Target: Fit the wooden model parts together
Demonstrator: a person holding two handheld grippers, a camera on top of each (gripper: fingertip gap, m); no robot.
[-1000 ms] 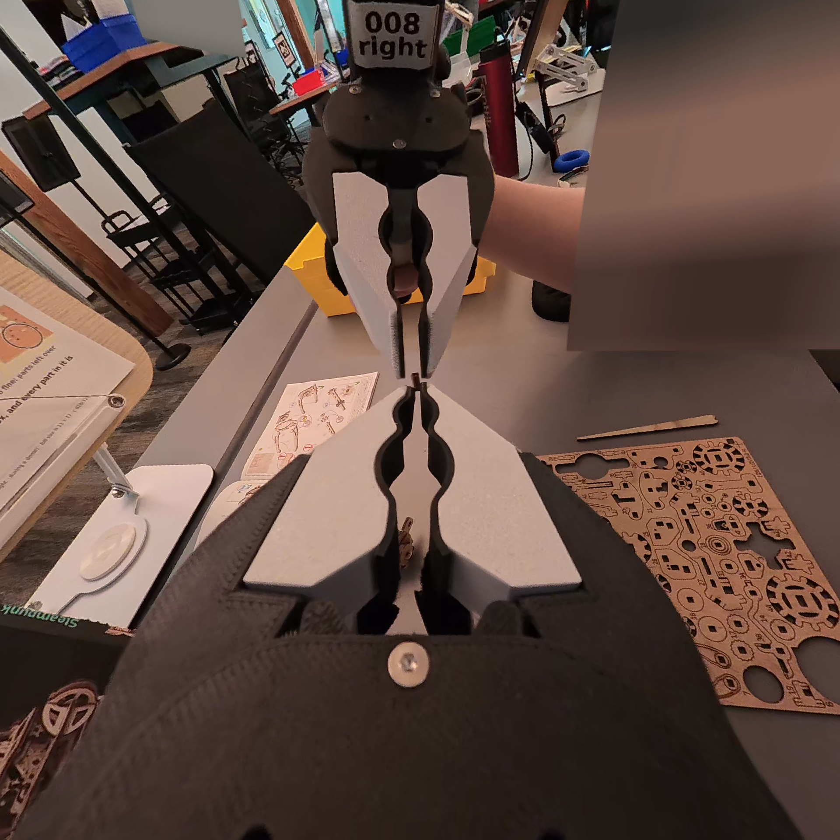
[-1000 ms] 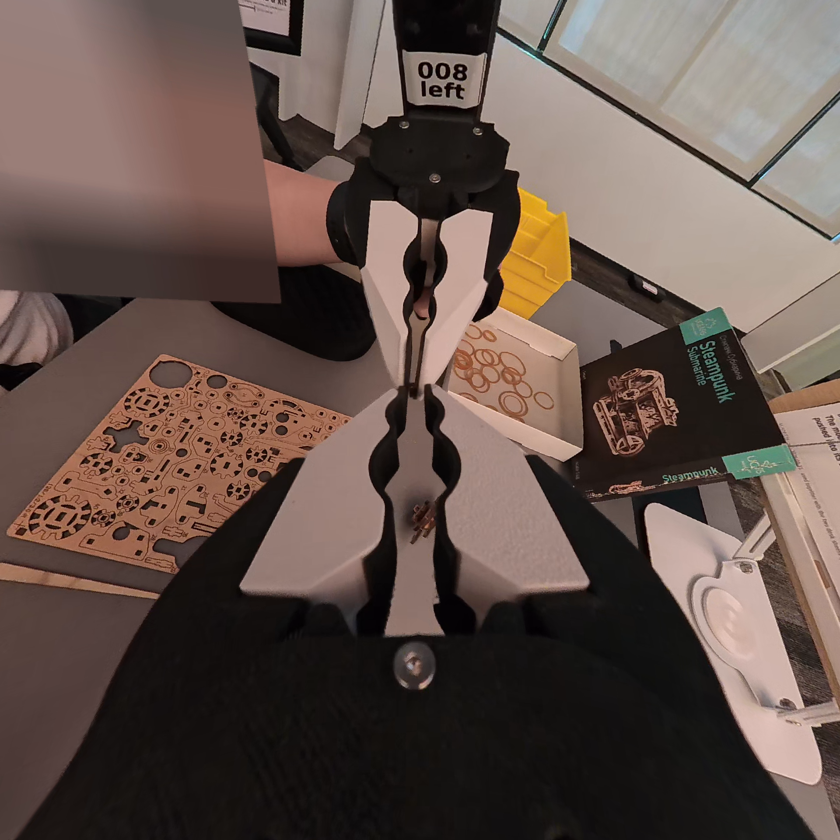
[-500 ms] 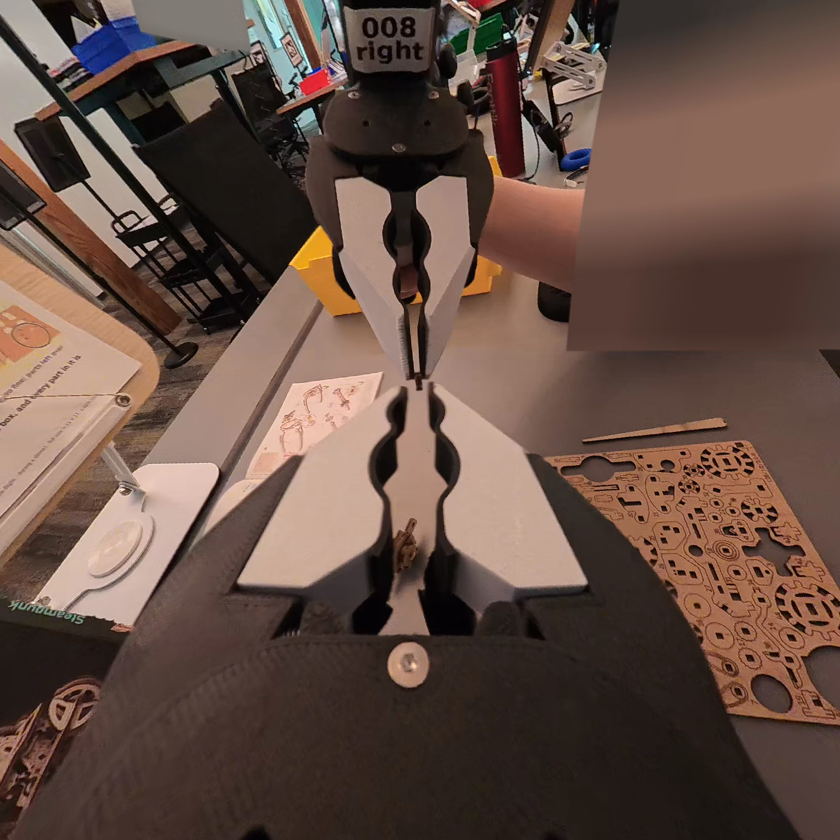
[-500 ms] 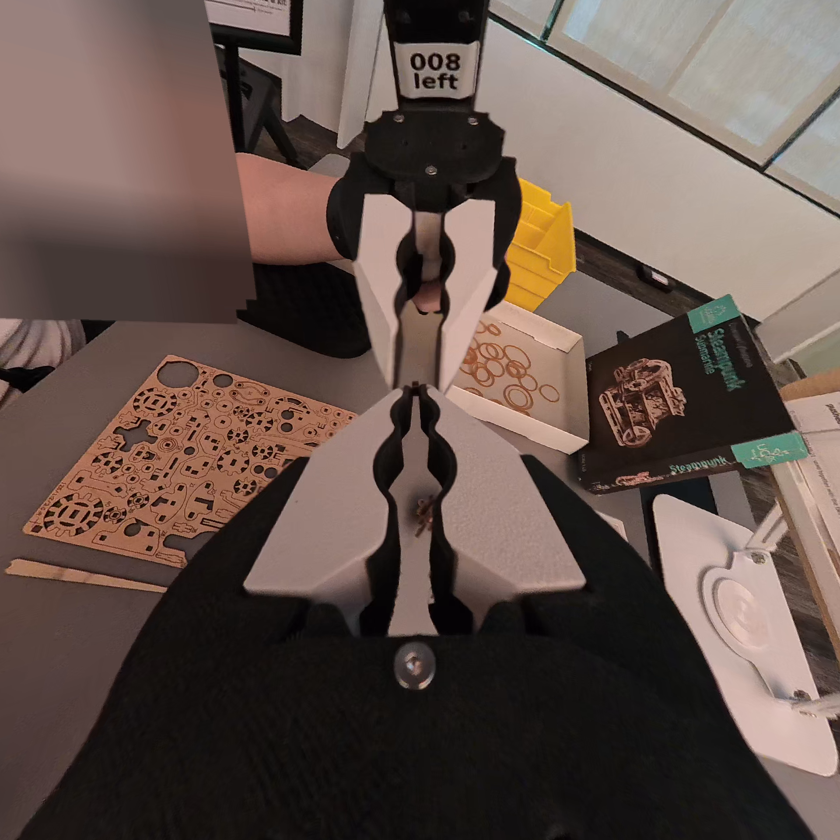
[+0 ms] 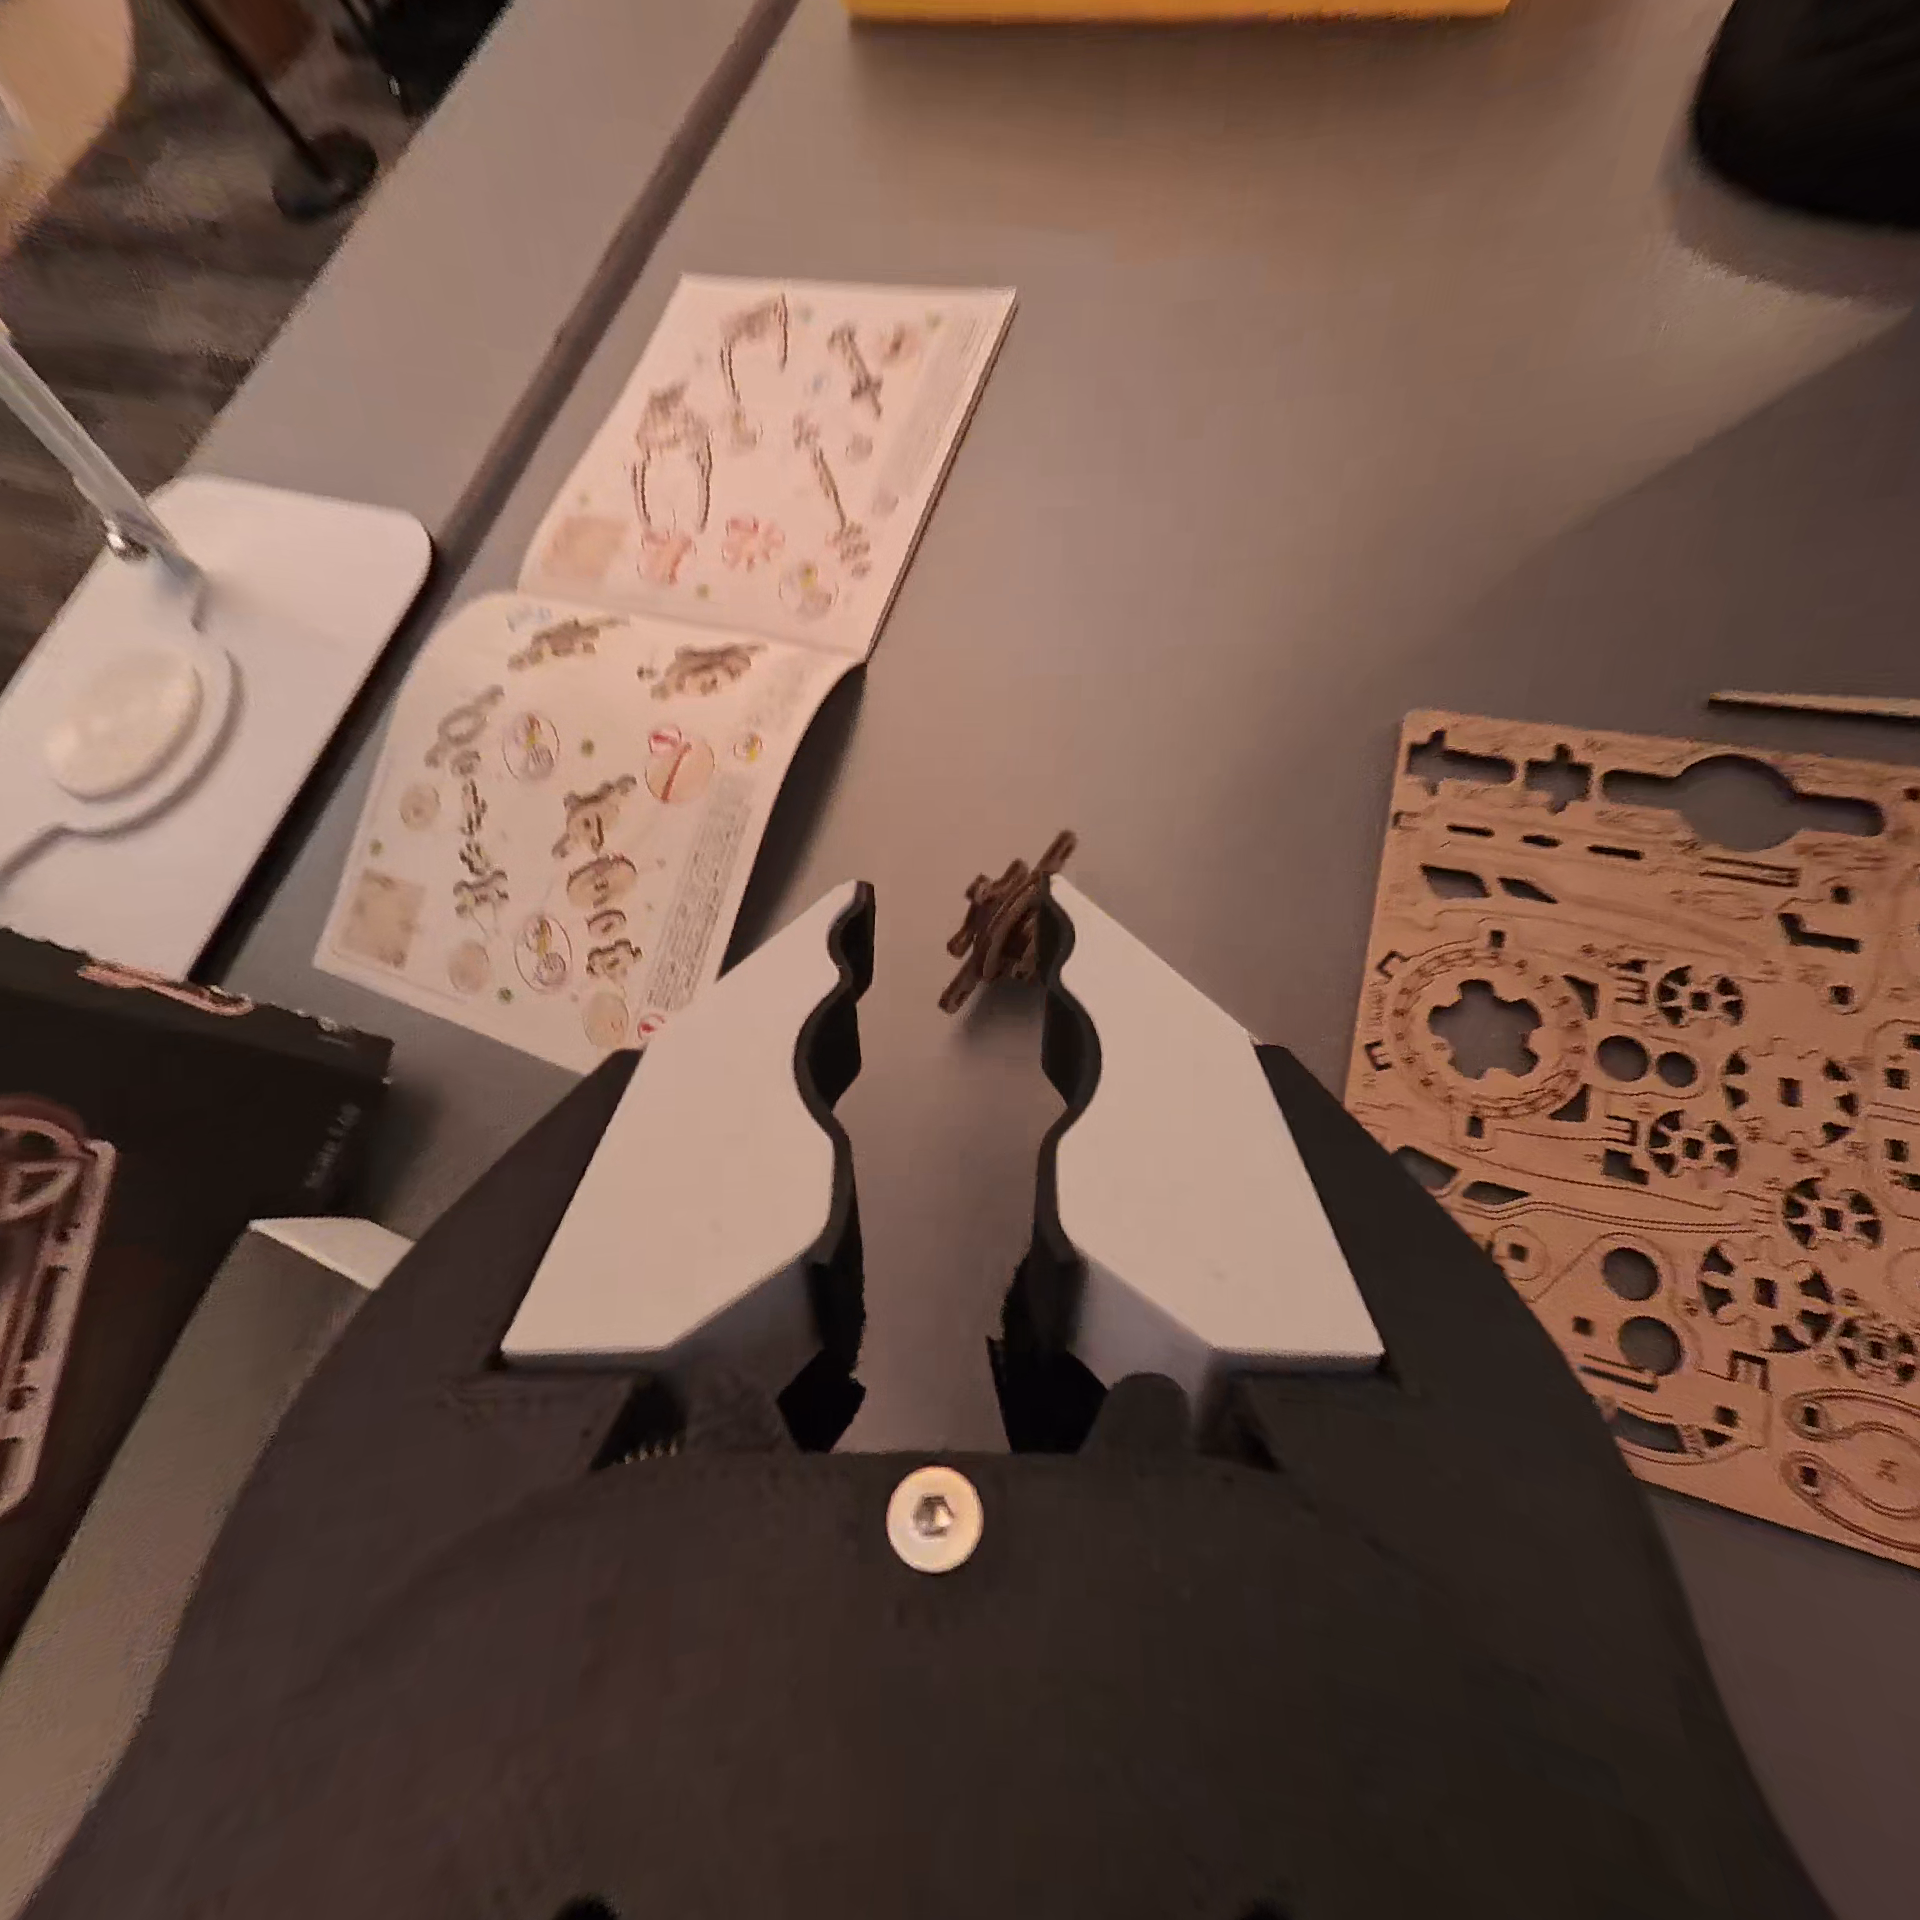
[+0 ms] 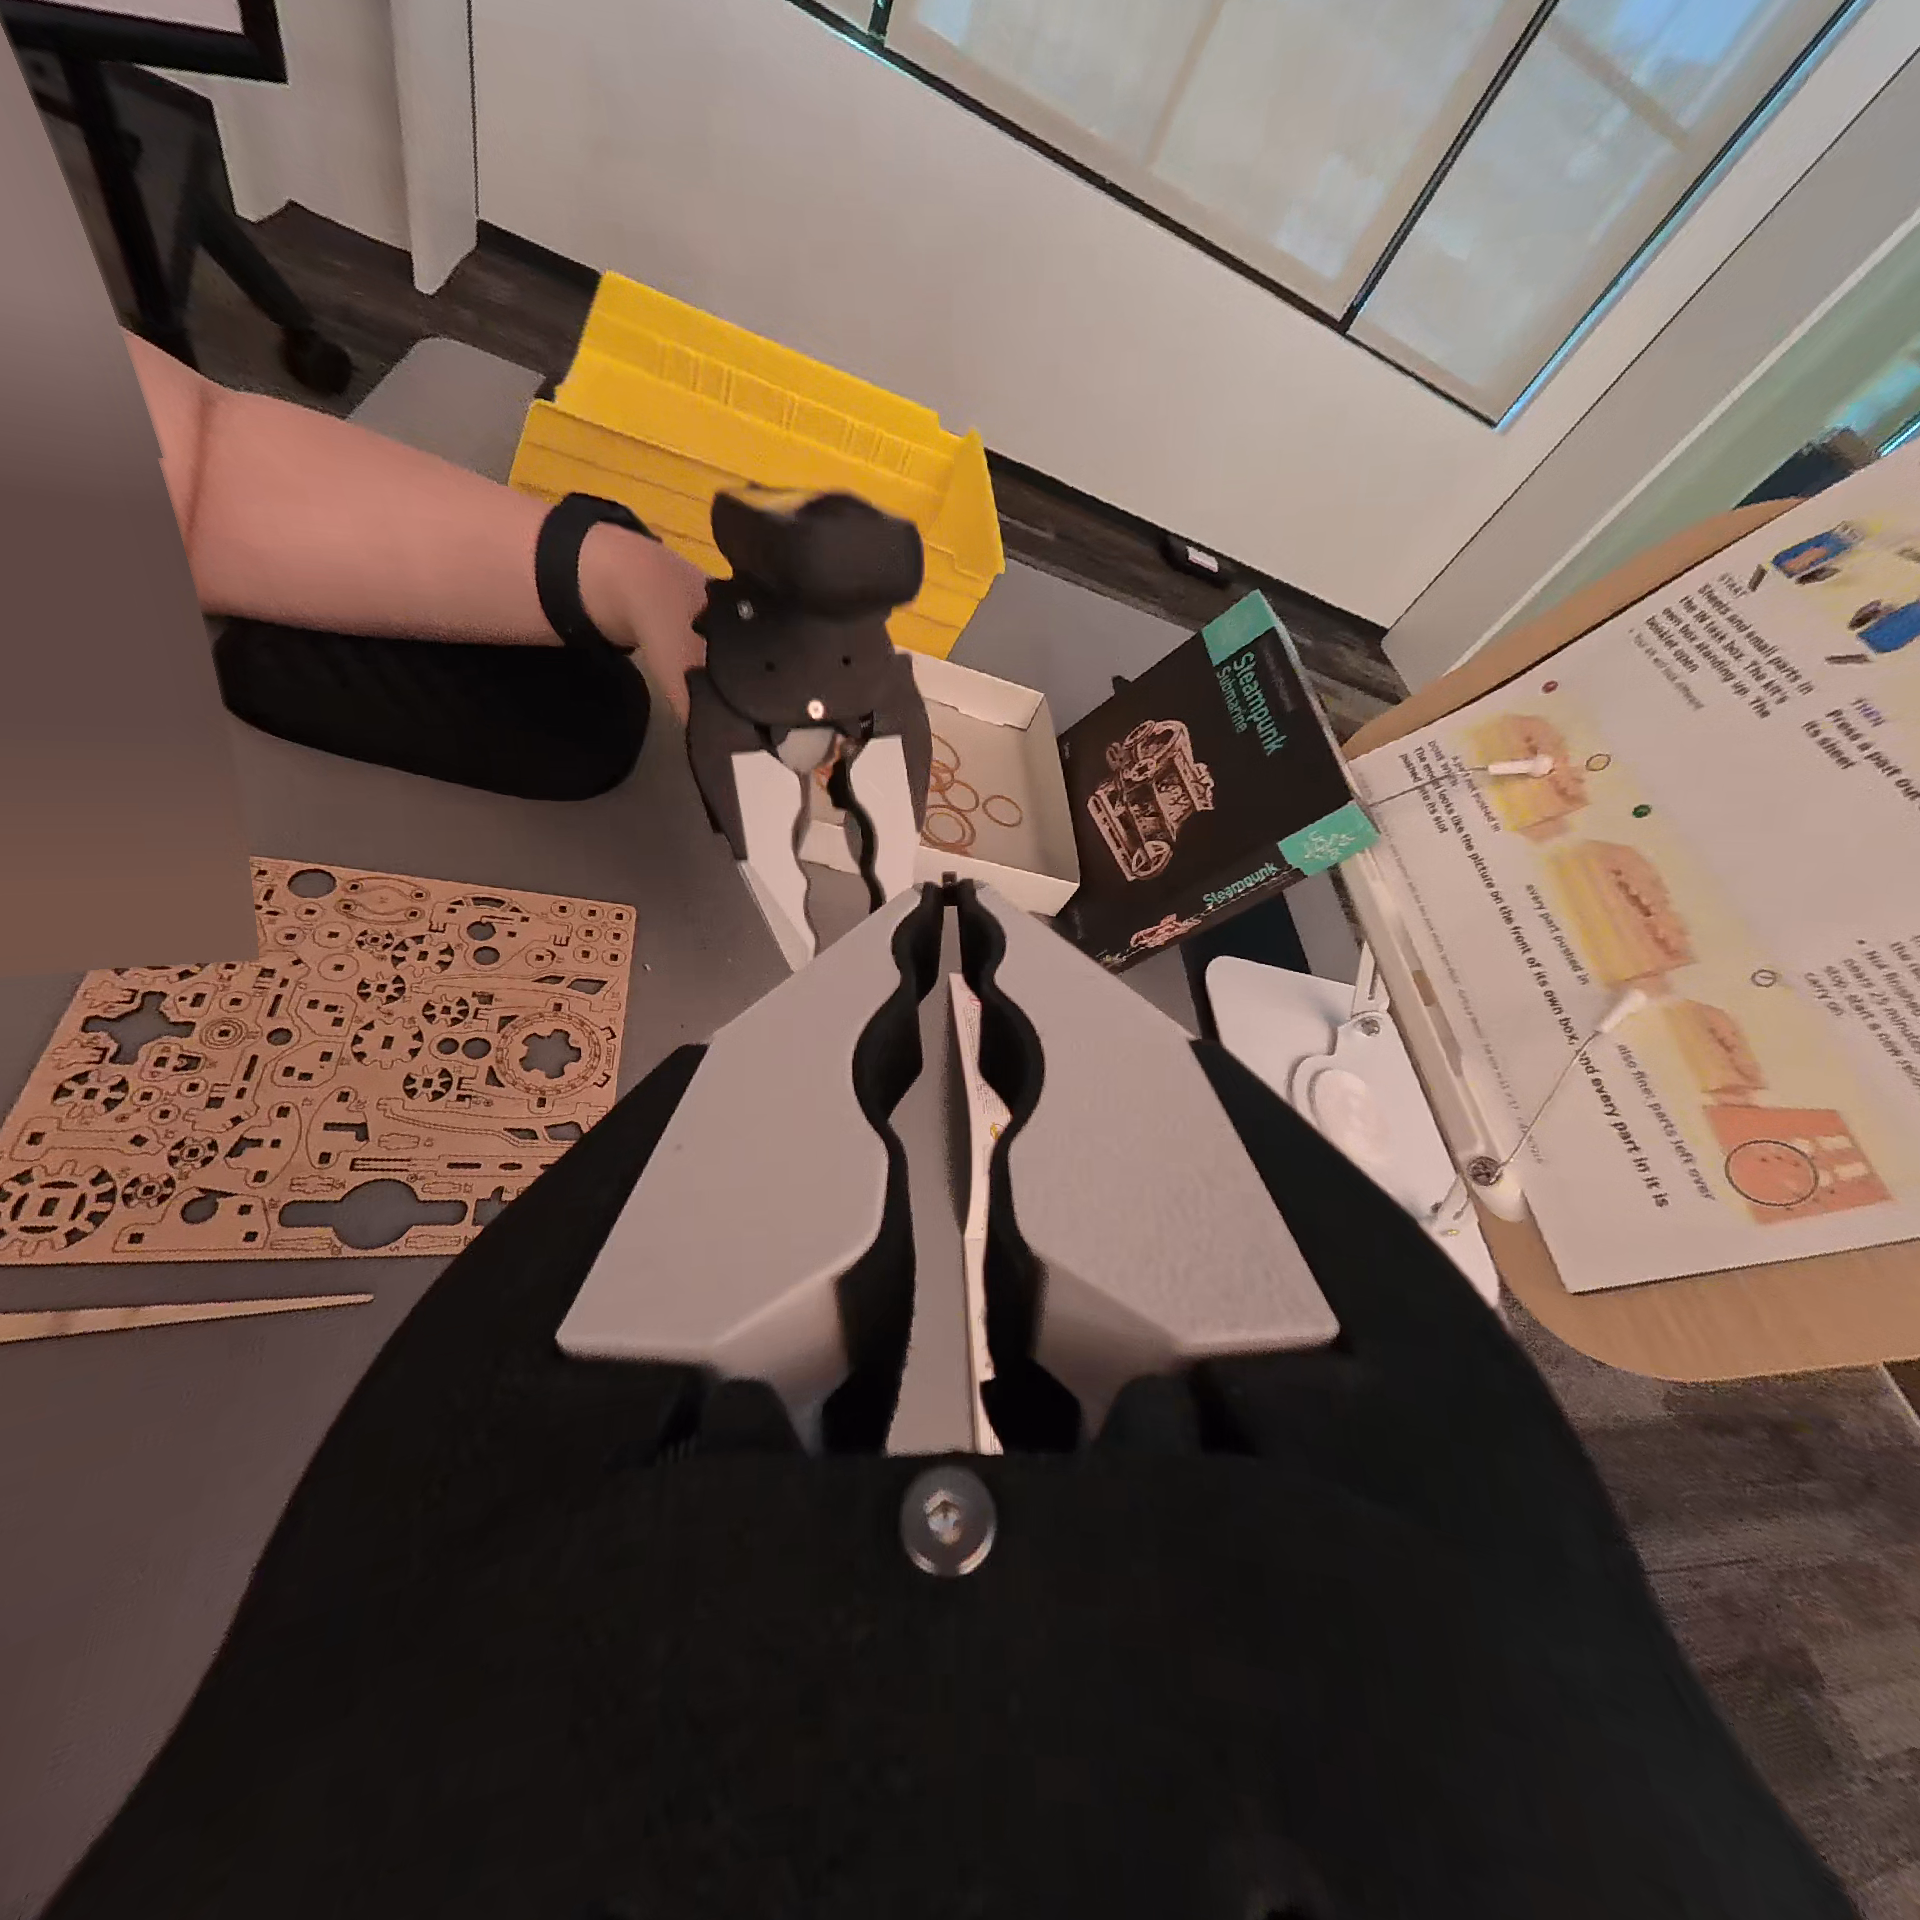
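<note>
My left gripper (image 5: pixel 954 902) is open and low over the grey table (image 5: pixel 1299 468). A small dark wooden assembly (image 5: pixel 1003 925) sits at the tip of its right finger (image 5: pixel 1164 1122); I cannot tell whether it rests on the table or clings to the pad. In the right wrist view the left gripper (image 6: pixel 831 914) points down at the table, jaws apart. My right gripper (image 6: pixel 951 891) is shut, higher up, with a tiny dark wooden stub (image 6: pixel 951 881) pinched at its tips.
A laser-cut wooden sheet (image 5: pixel 1662 1091) (image 6: pixel 312 1060) and a thin wooden stick (image 6: pixel 177 1314) lie on one side. An open booklet (image 5: pixel 675 727), a black kit box (image 6: pixel 1205 779), a white tray of rings (image 6: pixel 997 821), a yellow bin (image 6: pixel 758 457) and an instruction board (image 6: pixel 1662 987) surround the spot. A person's arm (image 6: pixel 364 540) holds the left gripper. The tips of one gripper are about 20 centimetres away from the tips of the other.
The two grippers were tip to tip in the air. The left gripper has dropped to the table and opened, letting the assembly go; the right gripper stays shut and is now apart.
</note>
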